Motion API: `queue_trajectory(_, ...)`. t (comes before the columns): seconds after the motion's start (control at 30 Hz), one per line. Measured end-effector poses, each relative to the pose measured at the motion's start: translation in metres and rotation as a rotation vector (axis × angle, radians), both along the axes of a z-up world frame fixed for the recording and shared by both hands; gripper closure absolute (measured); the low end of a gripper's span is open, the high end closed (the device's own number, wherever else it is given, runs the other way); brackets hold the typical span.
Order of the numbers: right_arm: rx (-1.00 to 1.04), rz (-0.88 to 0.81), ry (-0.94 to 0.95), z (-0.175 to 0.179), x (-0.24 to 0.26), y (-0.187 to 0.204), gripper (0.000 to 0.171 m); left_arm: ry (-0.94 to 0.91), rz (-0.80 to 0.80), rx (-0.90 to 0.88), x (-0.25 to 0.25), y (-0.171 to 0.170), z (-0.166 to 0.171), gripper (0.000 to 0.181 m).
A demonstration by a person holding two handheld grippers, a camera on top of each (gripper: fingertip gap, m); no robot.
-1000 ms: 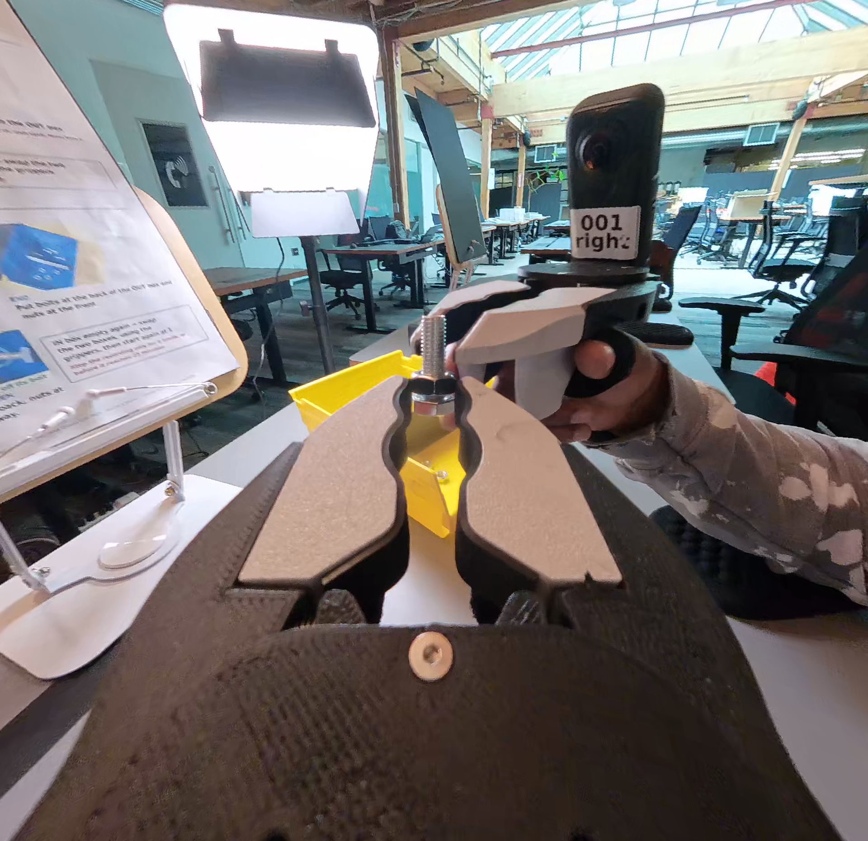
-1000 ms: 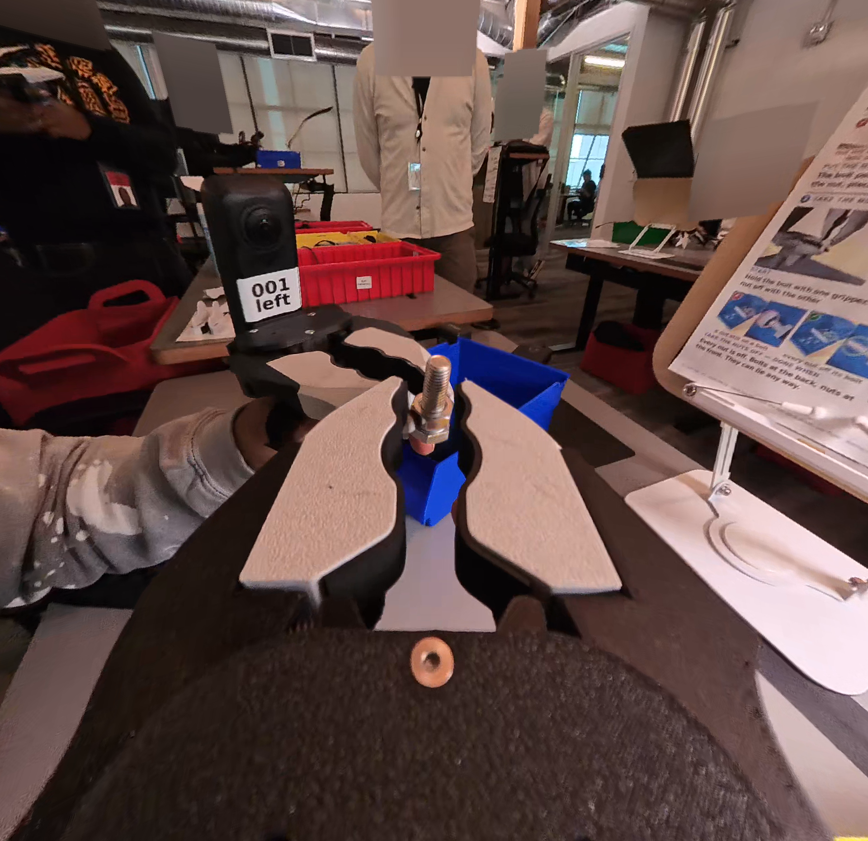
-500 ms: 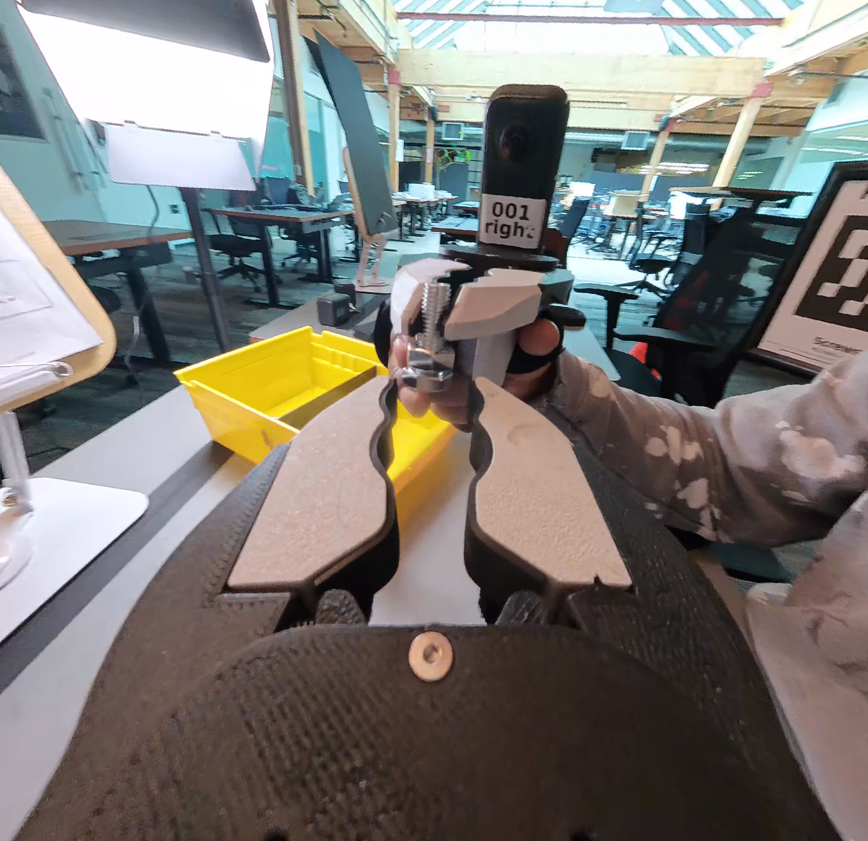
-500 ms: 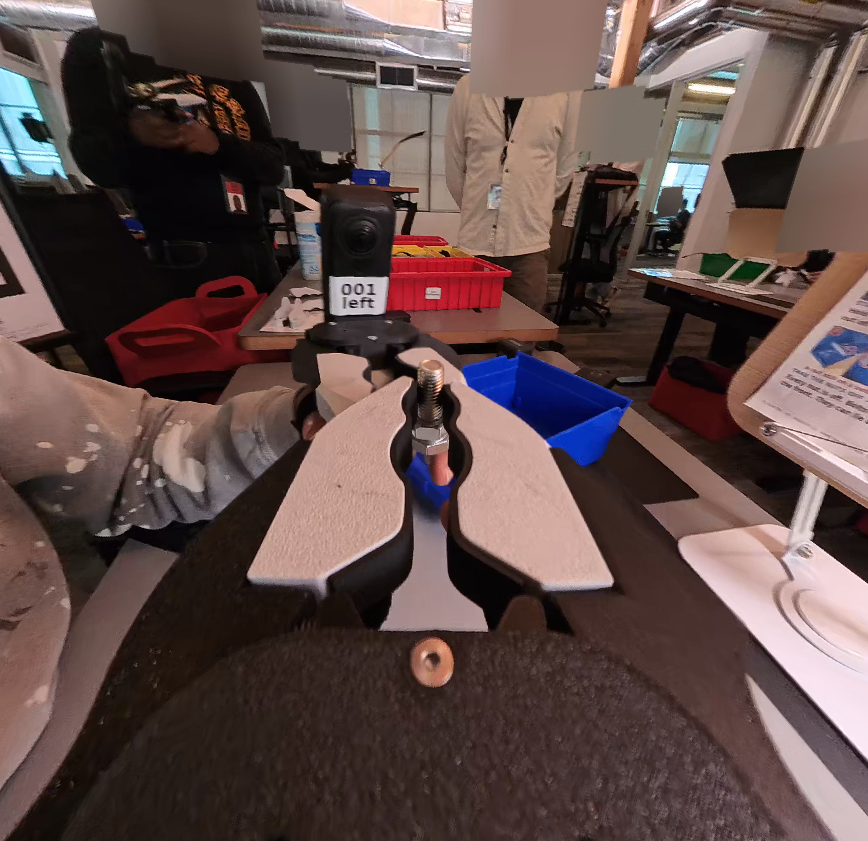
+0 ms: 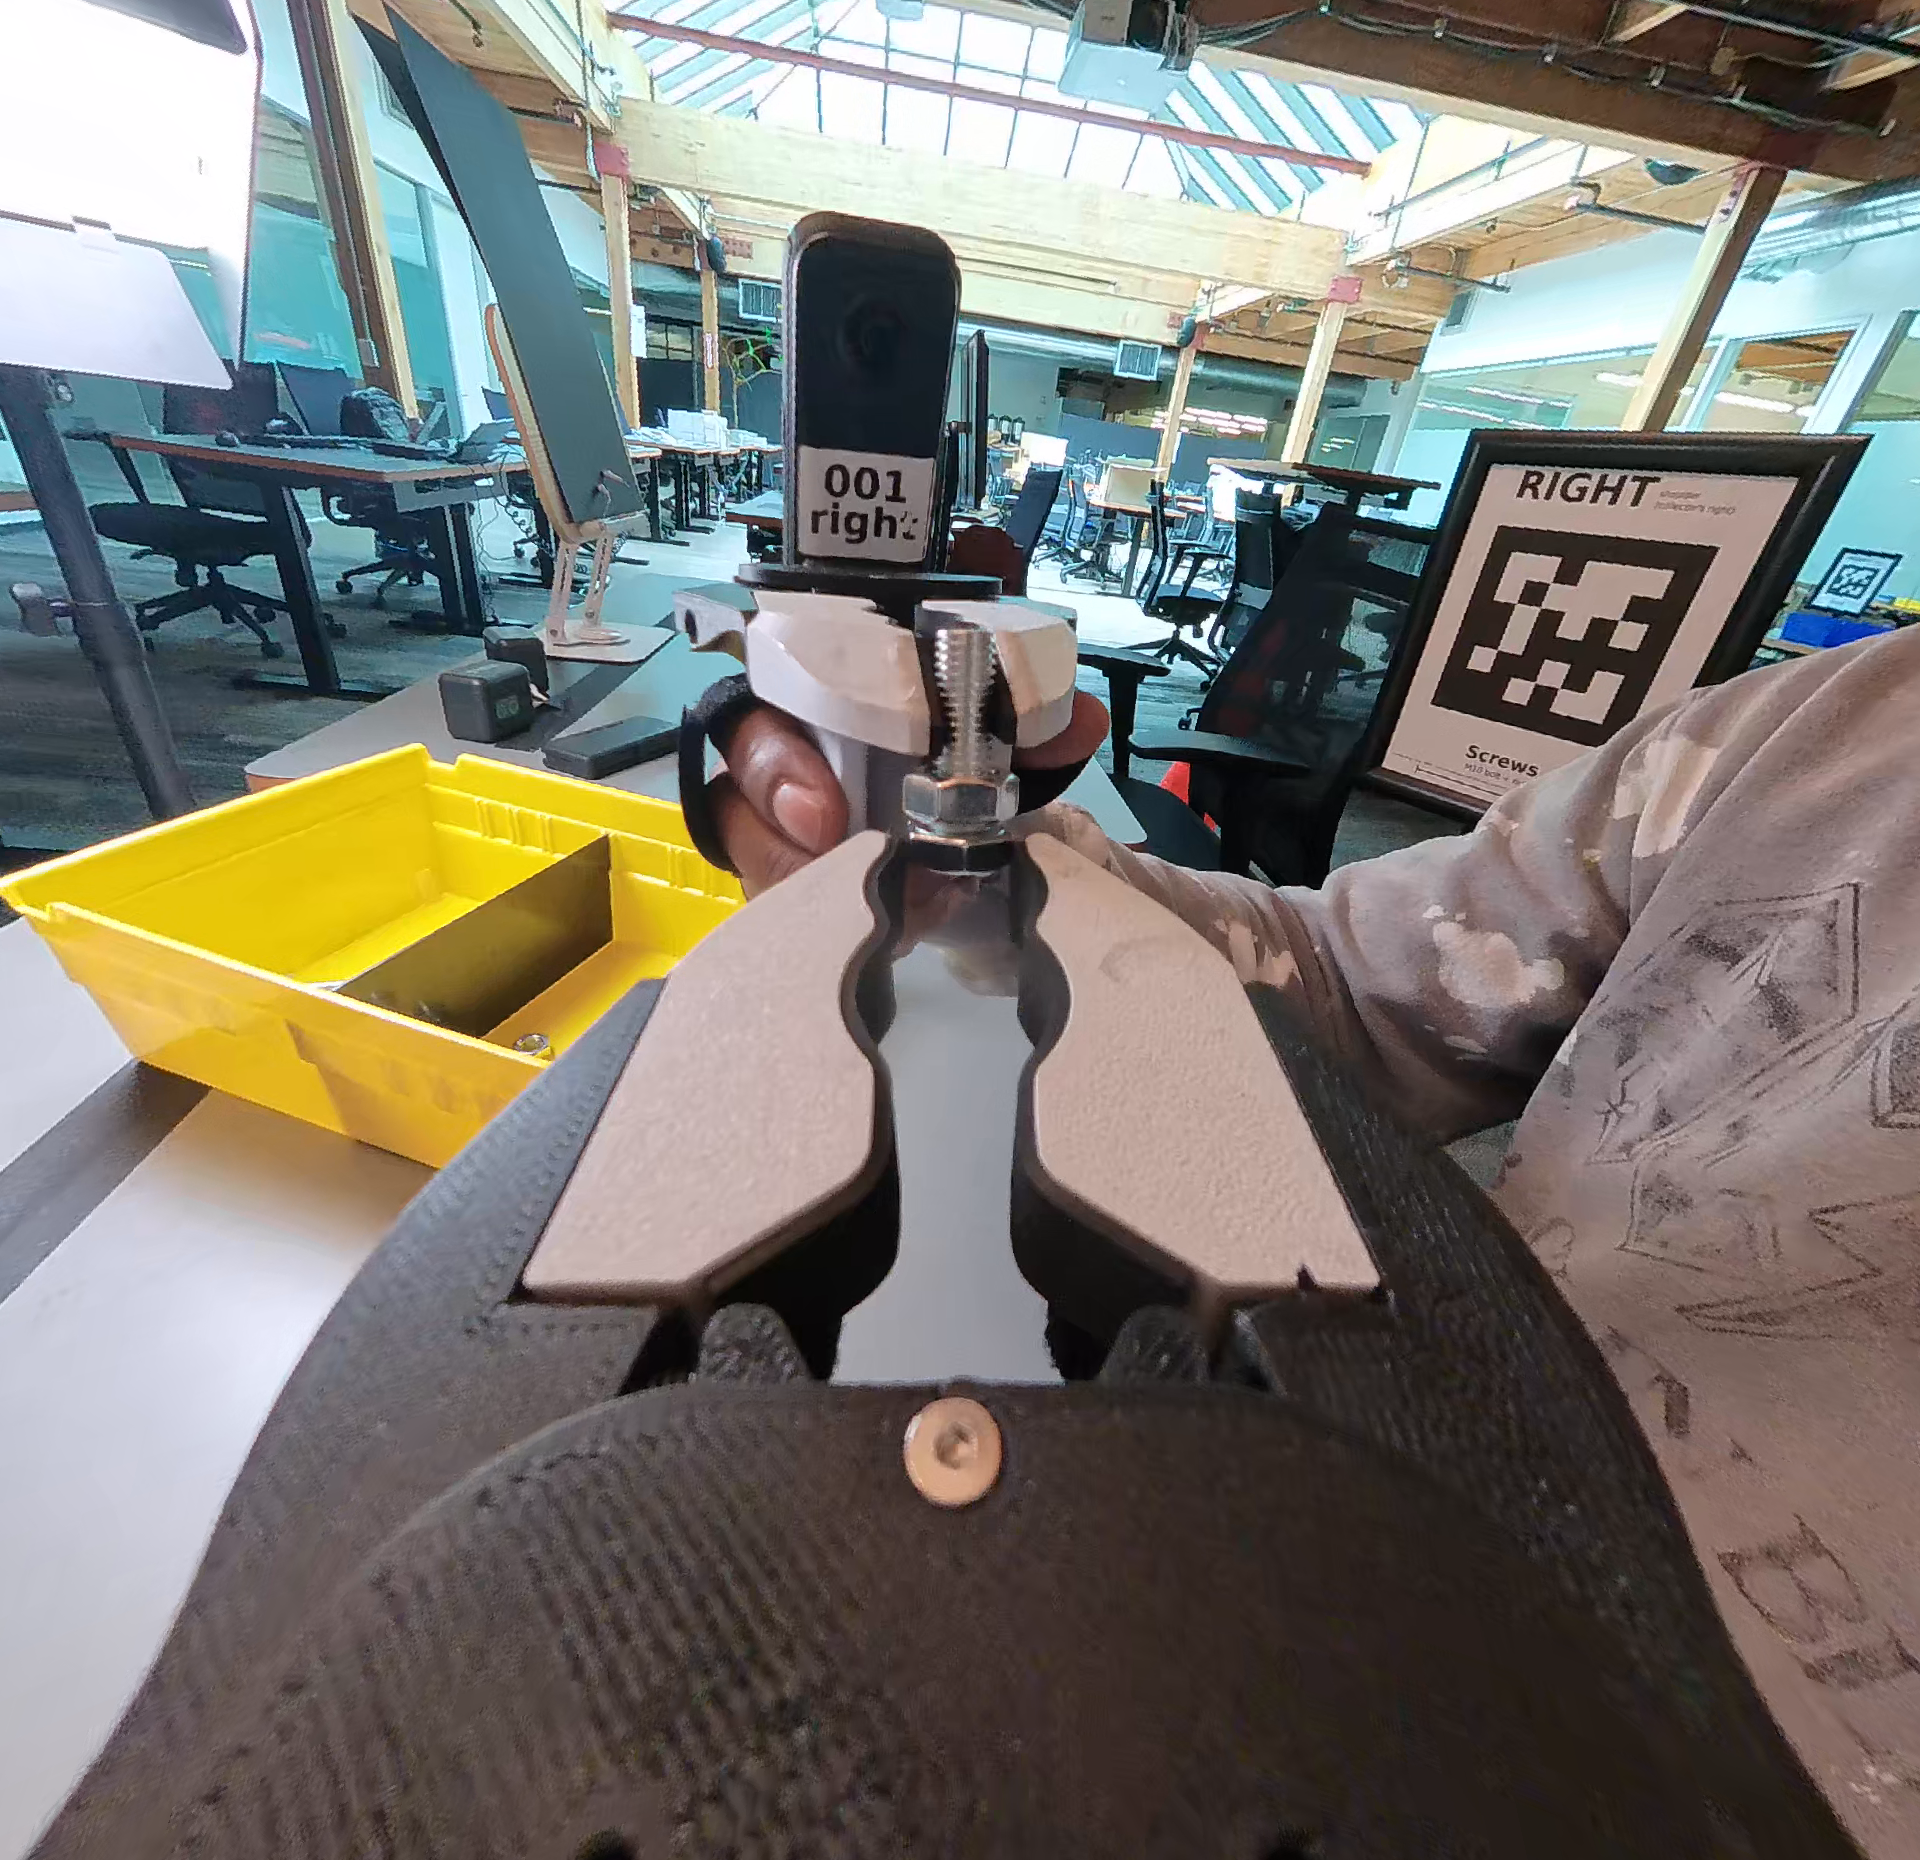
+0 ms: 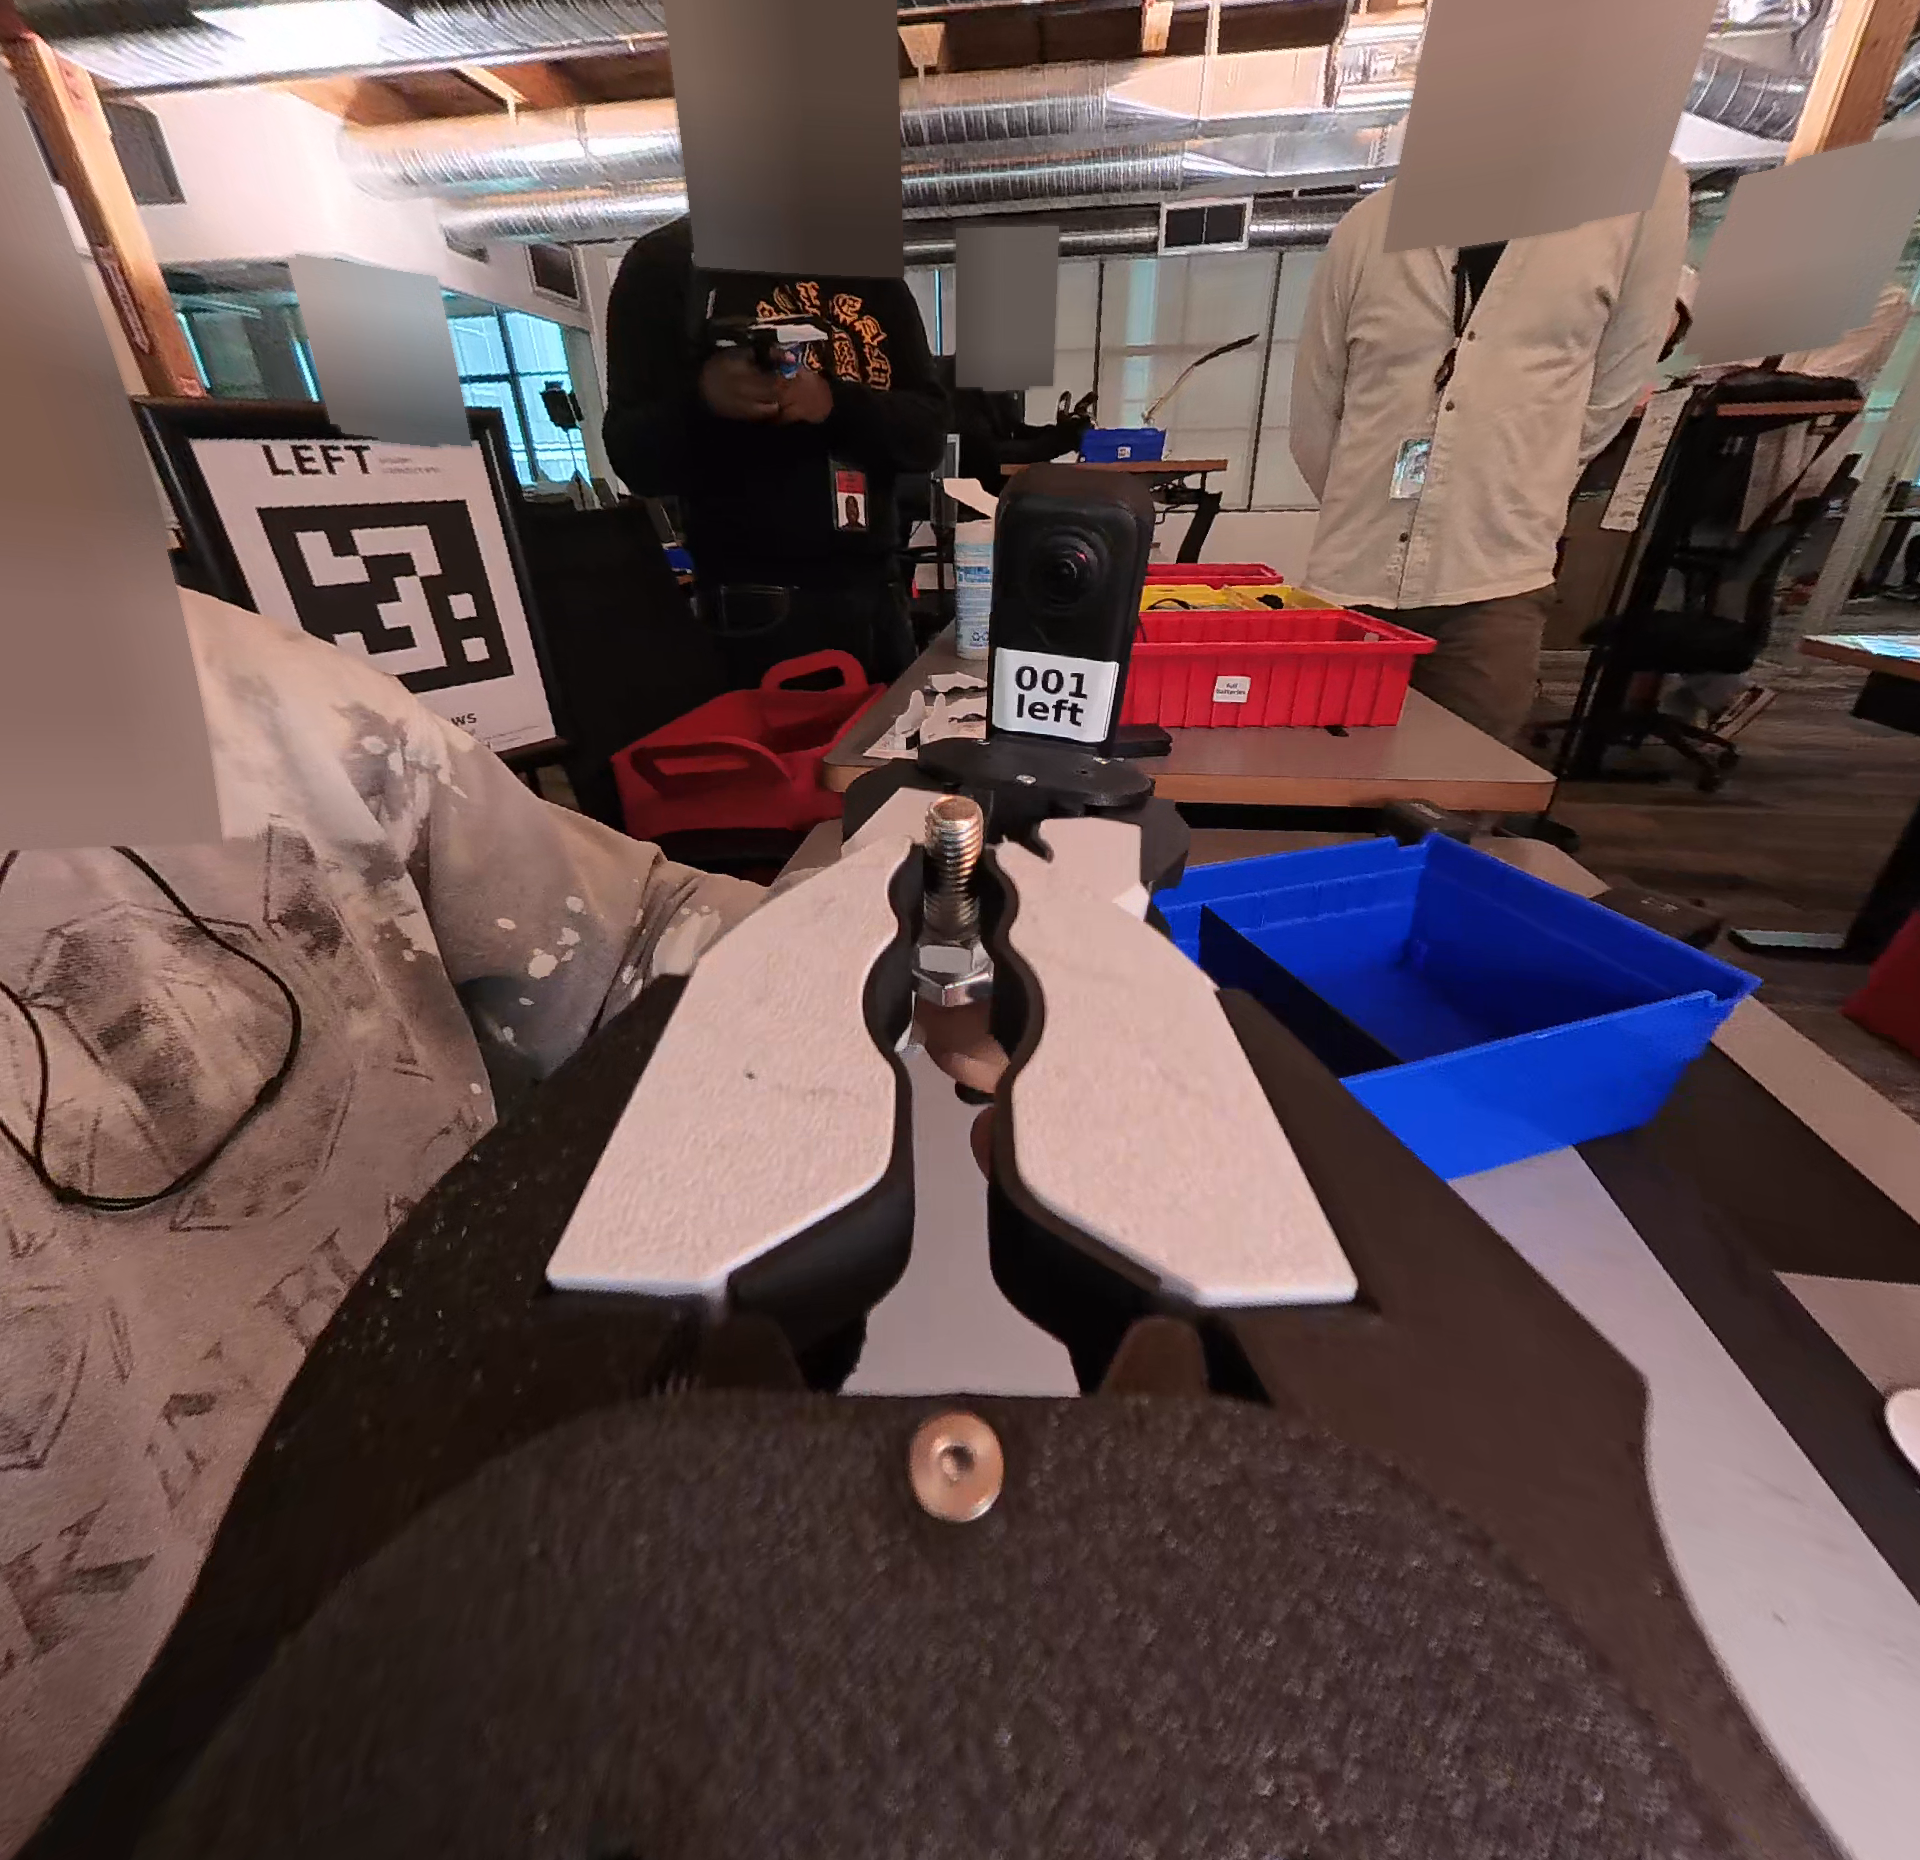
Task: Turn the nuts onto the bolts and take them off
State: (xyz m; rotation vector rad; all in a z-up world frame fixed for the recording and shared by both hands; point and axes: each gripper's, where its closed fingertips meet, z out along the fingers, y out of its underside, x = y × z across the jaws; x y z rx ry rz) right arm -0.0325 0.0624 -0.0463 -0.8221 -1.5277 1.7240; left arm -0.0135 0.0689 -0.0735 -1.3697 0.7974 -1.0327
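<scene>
A steel bolt (image 5: 962,683) stands upright in the air, thread end up, with a hex nut (image 5: 961,798) low on its shaft. My right gripper (image 6: 951,865) is shut on the threaded shaft (image 6: 951,901), above the nut (image 6: 951,974). My left gripper (image 5: 956,860) faces it from the other side. Its tips are closed around the hex pieces at the bolt's lower end. In the left wrist view the right gripper (image 5: 961,688) shows clamped on the threads. A hand shows behind each gripper.
A yellow bin (image 5: 260,979) with a black divider and a loose nut (image 5: 533,1043) sits left on the grey table. A blue bin (image 6: 1507,1062) sits right. Framed marker signs (image 5: 1590,605) (image 6: 374,574) stand at the sides. Two people stand behind a table with red bins (image 6: 1278,667). The tips of both grippers are at nearly the same place.
The left gripper let go of the nut half a second ago and now closes on the hex end again. Both grippers swung round with the bolt; the clipboard stand left both views.
</scene>
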Motion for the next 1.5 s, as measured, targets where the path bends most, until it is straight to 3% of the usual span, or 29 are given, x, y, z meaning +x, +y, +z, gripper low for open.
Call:
queue_trajectory(0.3, 0.005, -0.028, -0.011, -0.001, -0.002, 0.003, 0.162, -0.015, 0.036, 0.010, -0.002, 0.005, 0.001, 0.163)
queue_trajectory(0.53, -0.001, -0.272, 0.002, 0.005, -0.015, 0.032, 0.147, -0.087, 0.284, 0.099, -0.028, 0.025, 0.013, 0.163)
queue_trajectory(0.67, 0.002, -0.332, -0.032, -0.001, -0.029, 0.032, 0.140, -0.098, 0.330, 0.122, -0.031, 0.027, 0.015, 0.163)
queue_trajectory(0.73, -0.014, -0.316, -0.031, 0.000, -0.026, 0.033, 0.140, -0.140, 0.289, 0.103, -0.033, 0.024, 0.017, 0.163)
queue_trajectory(0.8, -0.038, -0.418, -0.027, 0.002, -0.022, 0.055, 0.163, -0.191, 0.247, 0.110, -0.036, 0.019, 0.024, 0.163)
queue_trajectory(0.83, -0.042, -0.475, -0.026, 0.001, -0.018, 0.067, 0.164, -0.182, 0.245, 0.114, -0.036, 0.018, 0.025, 0.164)
queue_trajectory(1.1, -0.035, -0.338, -0.030, 0.005, -0.027, 0.030, 0.138, -0.149, 0.296, 0.115, -0.035, 0.025, 0.018, 0.163)
queue_trajectory(1.2, -0.040, -0.360, -0.044, 0.002, -0.030, 0.034, 0.136, -0.147, 0.305, 0.129, -0.035, 0.023, 0.020, 0.163)
queue_trajectory(1.23, -0.062, -0.361, -0.047, 0.003, -0.028, 0.037, 0.140, -0.162, 0.308, 0.134, -0.038, 0.023, 0.022, 0.163)
queue_trajectory(1.27, -0.092, -0.425, -0.038, 0.005, -0.026, 0.050, 0.158, -0.182, 0.283, 0.136, -0.039, 0.020, 0.025, 0.163)
queue_trajectory(1.3, -0.098, -0.463, -0.008, 0.008, -0.022, 0.058, 0.159, -0.183, 0.282, 0.133, -0.040, 0.019, 0.027, 0.163)
queue_trajectory(1.5, -0.090, -0.376, -0.015, 0.012, -0.027, 0.033, 0.139, -0.156, 0.334, 0.148, -0.043, 0.022, 0.026, 0.164)
